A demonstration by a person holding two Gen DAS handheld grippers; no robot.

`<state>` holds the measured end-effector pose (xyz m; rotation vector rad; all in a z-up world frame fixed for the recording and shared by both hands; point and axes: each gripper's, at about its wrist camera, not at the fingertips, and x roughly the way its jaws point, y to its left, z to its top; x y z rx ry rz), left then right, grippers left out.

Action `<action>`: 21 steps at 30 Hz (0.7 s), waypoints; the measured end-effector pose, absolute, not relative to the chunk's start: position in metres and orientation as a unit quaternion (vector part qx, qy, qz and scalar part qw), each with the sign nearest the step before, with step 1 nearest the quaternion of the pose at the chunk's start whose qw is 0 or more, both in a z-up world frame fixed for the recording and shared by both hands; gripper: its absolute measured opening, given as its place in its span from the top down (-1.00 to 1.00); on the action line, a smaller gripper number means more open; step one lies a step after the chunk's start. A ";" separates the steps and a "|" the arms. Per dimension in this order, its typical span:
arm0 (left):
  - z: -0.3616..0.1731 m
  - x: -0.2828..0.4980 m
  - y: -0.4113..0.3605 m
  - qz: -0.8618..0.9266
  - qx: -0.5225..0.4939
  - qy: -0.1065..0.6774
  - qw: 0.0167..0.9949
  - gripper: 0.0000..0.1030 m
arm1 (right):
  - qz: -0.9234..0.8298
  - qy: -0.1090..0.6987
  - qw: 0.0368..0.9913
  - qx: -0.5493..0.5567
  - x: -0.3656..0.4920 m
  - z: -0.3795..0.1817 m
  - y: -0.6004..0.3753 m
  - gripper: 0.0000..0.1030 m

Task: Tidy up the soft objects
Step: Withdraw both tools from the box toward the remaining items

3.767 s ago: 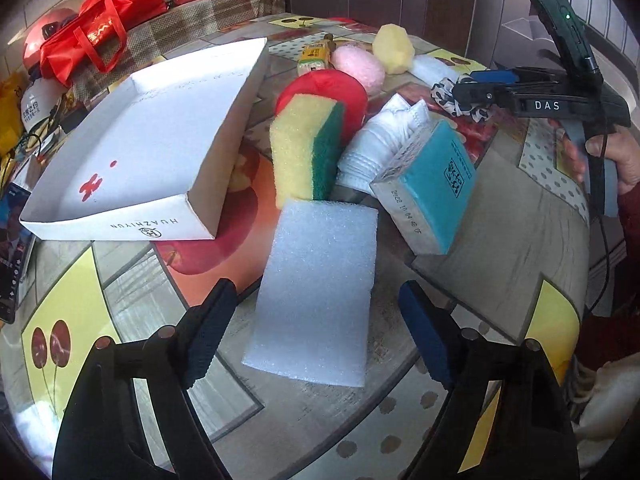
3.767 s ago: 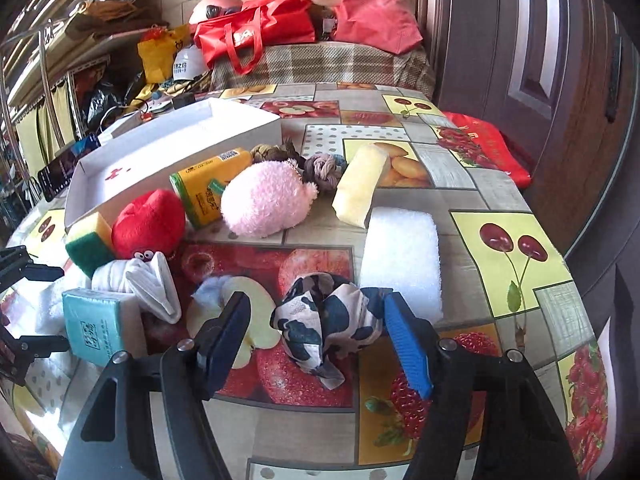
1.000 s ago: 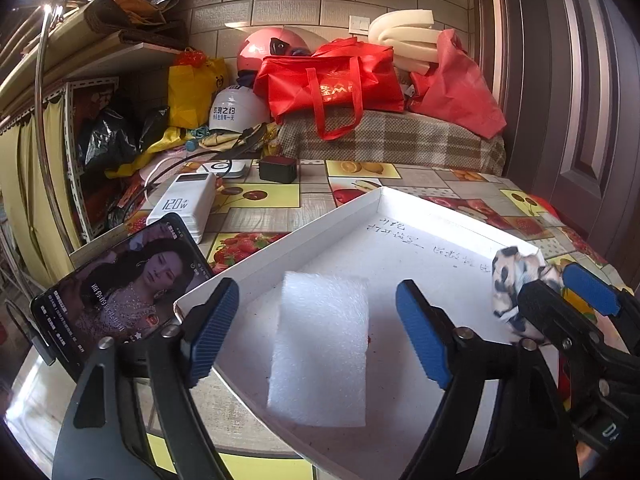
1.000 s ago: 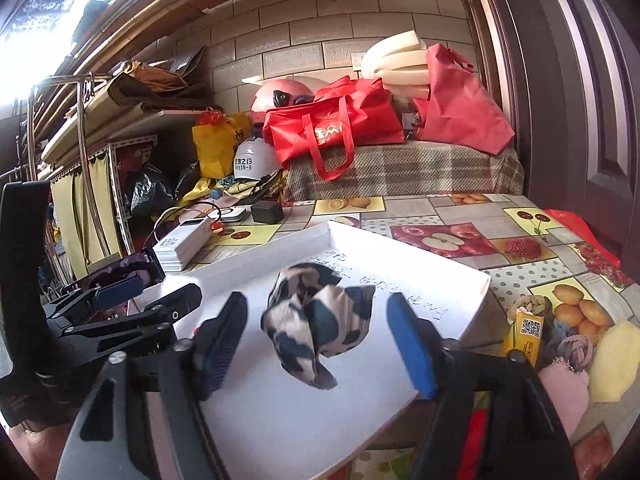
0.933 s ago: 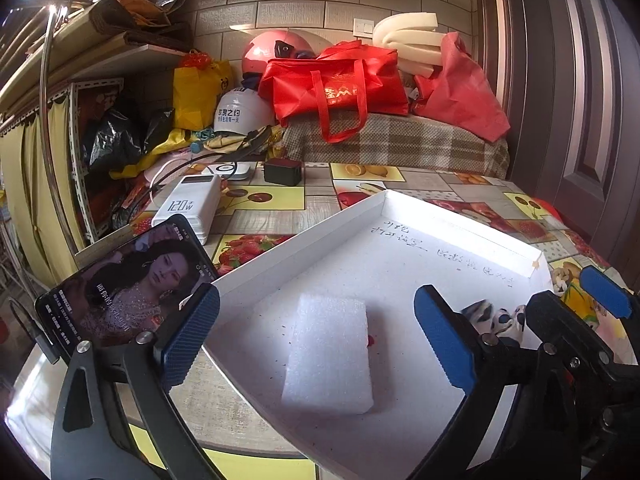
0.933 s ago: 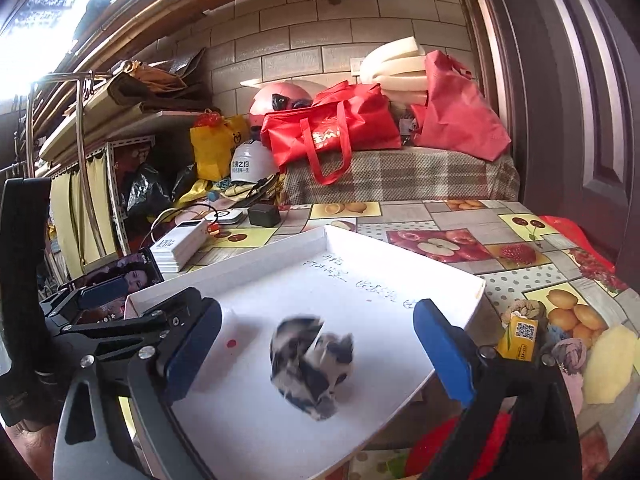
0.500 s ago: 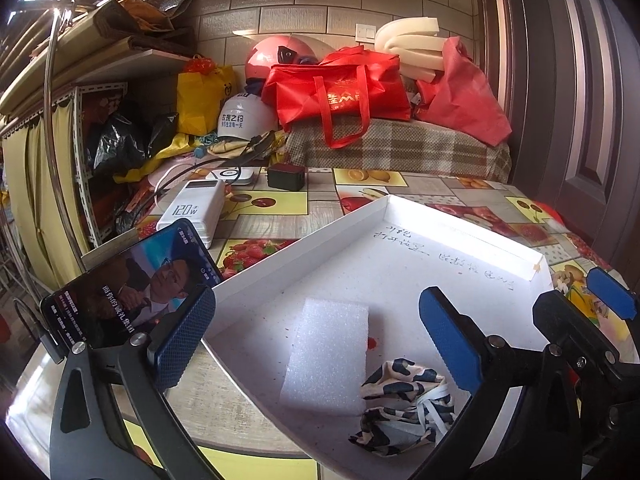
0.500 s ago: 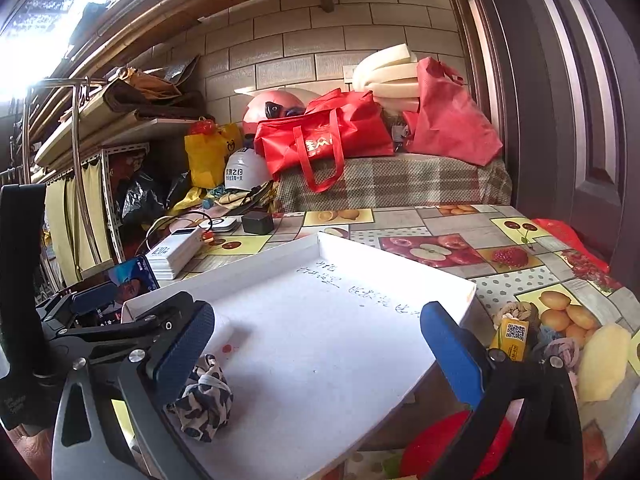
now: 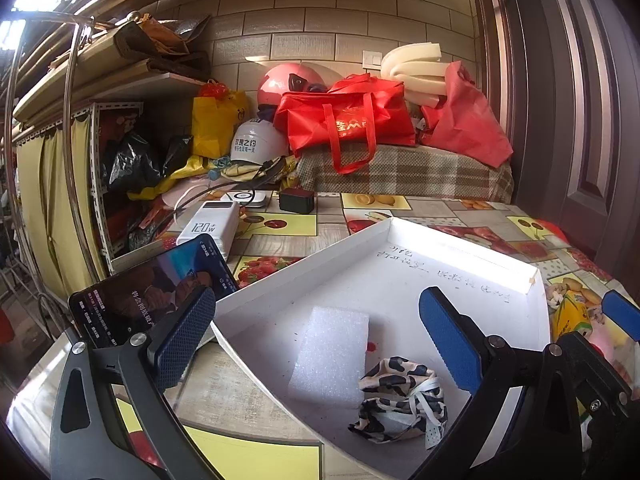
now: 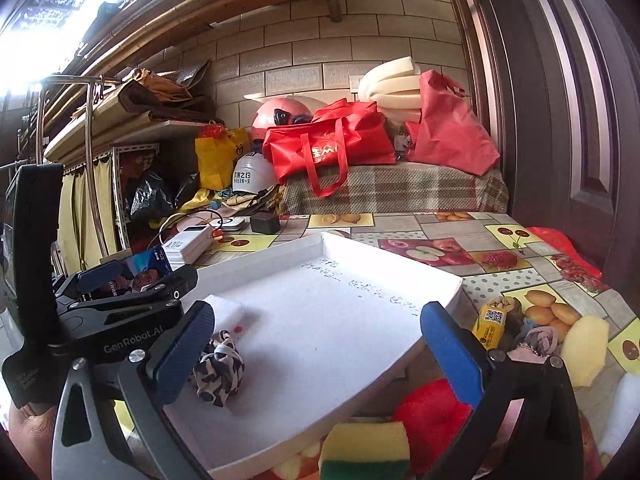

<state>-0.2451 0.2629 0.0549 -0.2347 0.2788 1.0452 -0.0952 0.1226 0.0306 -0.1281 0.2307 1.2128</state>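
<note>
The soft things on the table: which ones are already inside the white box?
Two: the white foam block and the cow-print cloth. The sponges and red plush lie outside.

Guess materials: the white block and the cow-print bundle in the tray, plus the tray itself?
White block: looks like expanded foam, with a matte, pebbly, bubbled surface. Cow-print bundle: thin woven fabric, crumpled in soft folds, white strings showing. Tray: probably white cardboard, with thin folded walls, taped corner and handwriting on its matte floor.

White foam block (image 9: 331, 354) and crumpled cow-print cloth (image 9: 402, 400) side by side in white tray (image 9: 460, 276)
</note>
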 end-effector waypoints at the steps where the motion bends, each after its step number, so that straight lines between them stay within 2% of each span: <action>1: 0.056 -0.247 0.259 0.498 -0.109 0.126 0.851 -1.00 | 0.570 0.103 0.814 -0.051 -0.096 0.032 0.115 -1.00; 5: 0.058 -0.253 0.238 0.478 -0.106 0.104 0.866 -1.00 | 0.574 0.053 0.817 -0.002 -0.101 0.045 0.073 -1.00; 10: 0.060 -0.251 0.214 0.415 -0.118 0.094 0.897 -1.00 | 0.529 0.030 0.848 0.023 -0.094 0.052 0.028 -1.00; 15: 0.063 -0.245 0.189 0.322 -0.135 0.092 0.933 -0.99 | 0.471 0.049 0.880 0.033 -0.043 0.055 -0.018 -1.00; 21: 0.060 -0.202 0.140 0.156 -0.137 0.172 0.963 -0.99 | 0.426 0.121 0.896 -0.033 0.032 0.044 -0.055 -1.00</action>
